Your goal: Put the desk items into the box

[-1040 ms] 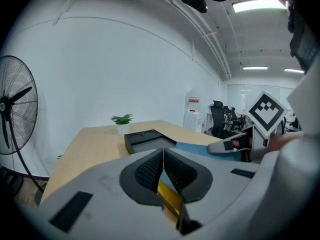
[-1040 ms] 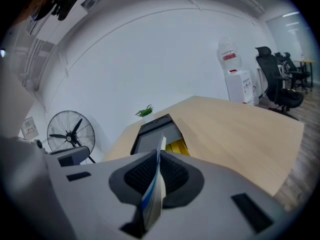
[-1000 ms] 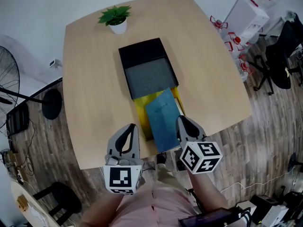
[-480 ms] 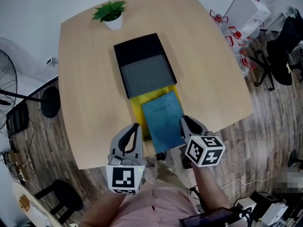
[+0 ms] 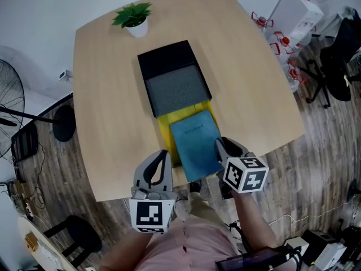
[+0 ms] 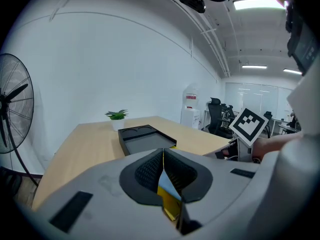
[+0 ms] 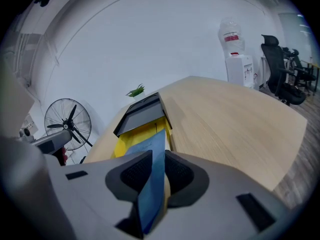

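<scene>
While the left gripper point(image 5: 159, 161) stays clamped on the folder point(image 5: 166, 130) and the right gripper point(image 5: 225, 151) on the book point(image 5: 194, 143), the book is now squared on the folder, not skewed as a second ago. Stack sits at the tabletop's point(image 5: 113, 123) near edge, against the box point(image 5: 174, 83), not inside yet.

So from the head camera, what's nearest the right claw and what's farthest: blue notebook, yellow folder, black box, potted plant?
1. The flat blue notebook, pinched in the right claw.
2. The flat yellow folder, right beneath it, leftward.
3. The black rectangular box, mid-table, beyond both.
4. The green potted plant, white pot, far table edge.
</scene>
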